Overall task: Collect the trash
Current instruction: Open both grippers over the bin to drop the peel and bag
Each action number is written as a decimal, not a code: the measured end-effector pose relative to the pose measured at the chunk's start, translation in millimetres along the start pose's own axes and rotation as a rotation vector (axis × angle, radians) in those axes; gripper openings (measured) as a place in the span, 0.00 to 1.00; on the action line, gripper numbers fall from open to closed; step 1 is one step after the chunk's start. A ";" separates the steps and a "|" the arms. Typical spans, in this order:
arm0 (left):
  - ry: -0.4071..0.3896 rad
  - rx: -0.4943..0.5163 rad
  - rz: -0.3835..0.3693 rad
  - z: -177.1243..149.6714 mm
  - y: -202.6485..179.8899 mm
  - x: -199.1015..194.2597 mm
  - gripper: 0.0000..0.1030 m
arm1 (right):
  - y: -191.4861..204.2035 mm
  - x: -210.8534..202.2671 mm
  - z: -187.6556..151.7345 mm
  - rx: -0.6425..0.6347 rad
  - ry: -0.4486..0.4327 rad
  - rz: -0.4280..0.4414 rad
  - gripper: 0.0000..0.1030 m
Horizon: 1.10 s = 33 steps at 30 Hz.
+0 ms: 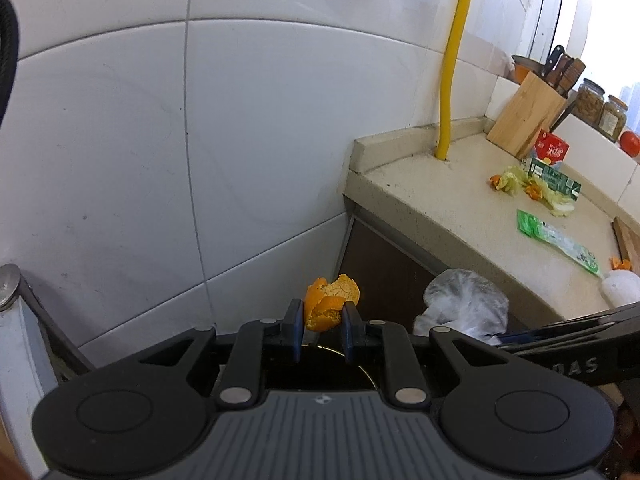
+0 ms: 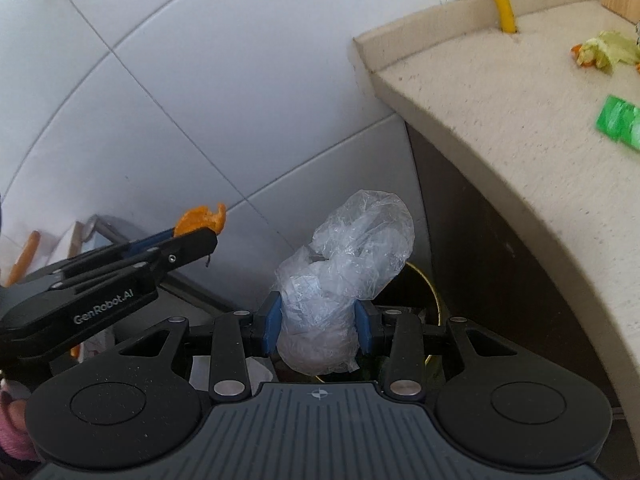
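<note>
The left gripper (image 1: 322, 326) pinches a curled, pitted orange peel (image 1: 330, 304) between its blue pads, off the table's (image 1: 460, 216) edge at 9 o'clock. Only the left wrist view shows the wooden knife block (image 1: 526, 114), glass jars (image 1: 600, 106), and a flat green wrapper (image 1: 556, 238). The right gripper (image 2: 318, 328) clamps a crinkled clear plastic bag (image 2: 344, 276); only its view shows a yellow-rimmed bin (image 2: 434, 300) below, at 5 o'clock.
</note>
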<state>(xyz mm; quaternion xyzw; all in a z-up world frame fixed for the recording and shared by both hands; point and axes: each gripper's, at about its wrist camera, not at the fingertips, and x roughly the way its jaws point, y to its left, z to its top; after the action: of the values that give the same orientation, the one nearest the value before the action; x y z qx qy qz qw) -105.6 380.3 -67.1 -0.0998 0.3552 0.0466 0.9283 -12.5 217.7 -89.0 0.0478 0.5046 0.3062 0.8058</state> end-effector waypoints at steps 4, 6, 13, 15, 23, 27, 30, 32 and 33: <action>0.017 0.006 0.000 0.5 -0.5 4.0 0.18 | 2.1 9.9 -1.3 0.001 0.020 0.001 0.44; 0.023 0.010 0.001 0.6 -1.4 5.5 0.18 | 2.8 13.3 -0.9 0.001 0.028 0.004 0.44; 0.068 0.024 0.034 1.5 -3.4 15.0 0.41 | 0.2 29.5 0.2 0.002 0.069 -0.002 0.49; 0.084 0.017 0.040 1.7 -2.4 17.4 0.53 | -0.6 35.3 -0.2 0.004 0.080 -0.003 0.50; 0.088 -0.024 0.030 0.9 4.4 16.1 0.64 | -8.4 49.4 -0.6 0.038 0.095 -0.008 0.62; 0.088 -0.024 0.023 1.2 5.8 15.6 0.65 | -10.8 50.0 -2.2 0.049 0.099 -0.020 0.64; 0.087 -0.012 0.021 1.7 2.8 15.9 0.65 | -13.3 44.5 -3.2 0.061 0.095 -0.022 0.65; 0.088 -0.006 0.021 1.8 2.3 15.7 0.65 | -14.4 40.4 -4.5 0.065 0.087 -0.024 0.65; 0.087 -0.004 0.022 1.8 2.2 15.5 0.65 | -15.3 38.5 -5.5 0.069 0.084 -0.023 0.65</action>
<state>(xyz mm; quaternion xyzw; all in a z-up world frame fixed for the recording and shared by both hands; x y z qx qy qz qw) -93.3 383.0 -76.5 -0.0995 0.3962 0.0532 0.9112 1.3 224.9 -127.7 0.0570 0.5489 0.2810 0.7852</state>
